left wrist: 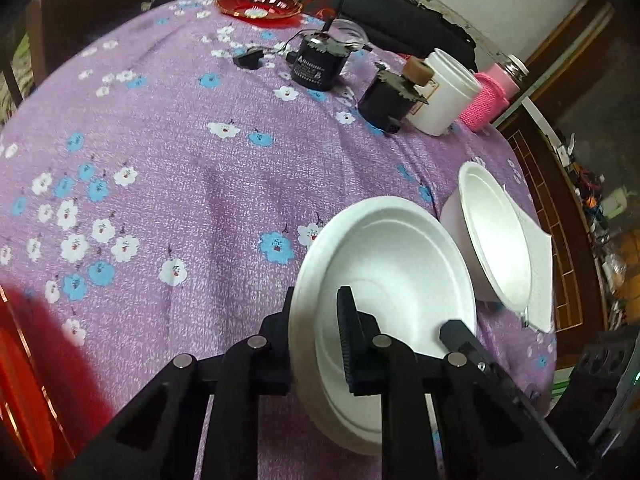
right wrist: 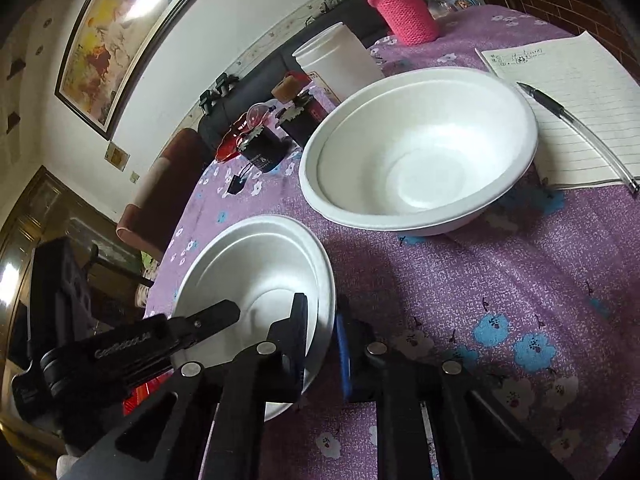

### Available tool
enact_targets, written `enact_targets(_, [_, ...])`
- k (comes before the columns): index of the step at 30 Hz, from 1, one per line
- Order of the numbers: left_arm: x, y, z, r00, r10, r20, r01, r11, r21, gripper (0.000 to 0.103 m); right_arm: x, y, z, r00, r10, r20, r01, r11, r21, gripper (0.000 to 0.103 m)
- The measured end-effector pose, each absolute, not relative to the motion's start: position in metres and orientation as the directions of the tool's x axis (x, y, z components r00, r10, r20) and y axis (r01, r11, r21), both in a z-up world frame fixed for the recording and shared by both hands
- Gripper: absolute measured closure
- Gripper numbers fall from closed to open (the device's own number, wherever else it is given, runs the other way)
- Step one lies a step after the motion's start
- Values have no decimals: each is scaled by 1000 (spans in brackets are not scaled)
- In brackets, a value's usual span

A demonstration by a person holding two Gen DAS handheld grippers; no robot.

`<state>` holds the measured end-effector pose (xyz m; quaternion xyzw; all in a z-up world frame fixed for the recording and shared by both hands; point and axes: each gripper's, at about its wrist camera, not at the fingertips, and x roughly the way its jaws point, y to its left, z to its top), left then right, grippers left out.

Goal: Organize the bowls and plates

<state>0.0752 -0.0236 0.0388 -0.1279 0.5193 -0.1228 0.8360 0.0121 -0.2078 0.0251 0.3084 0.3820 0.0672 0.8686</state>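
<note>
A small white foam bowl (left wrist: pixel 392 264) (right wrist: pixel 256 272) sits on the purple flowered tablecloth (left wrist: pixel 180 152). My left gripper (left wrist: pixel 318 304) is shut on its near rim, one finger outside the wall and one inside. My right gripper (right wrist: pixel 322 312) pinches the rim on the opposite side in the same way. Each view shows the other tool reaching into the same bowl: the right one's finger (left wrist: pixel 460 334) and the left one's finger (right wrist: pixel 216 316). A larger white bowl (left wrist: pixel 496 240) (right wrist: pixel 420 156) stands upright just beyond, apart from both grippers.
A lined notebook (right wrist: pixel 568 92) with a pen (right wrist: pixel 560 108) lies beside the large bowl. Farther back stand a white cup (left wrist: pixel 444 96), a pink knitted bottle (left wrist: pixel 490 100), two black cylinders (left wrist: pixel 318 64) and a red dish (left wrist: pixel 260 4). The table edge curves close on the right.
</note>
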Motion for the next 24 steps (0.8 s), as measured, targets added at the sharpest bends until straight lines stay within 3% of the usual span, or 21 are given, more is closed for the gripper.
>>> enact_targets(9, [43, -35, 51, 531, -220, -819, 134, 975, -175, 86, 7, -203, 30, 707, 351, -614, 95, 813, 575, 89])
enact_targets(24, [10, -35, 65, 653, -99, -751, 152, 988, 2, 88, 3, -189, 39, 722, 352, -596, 31, 844, 536, 89])
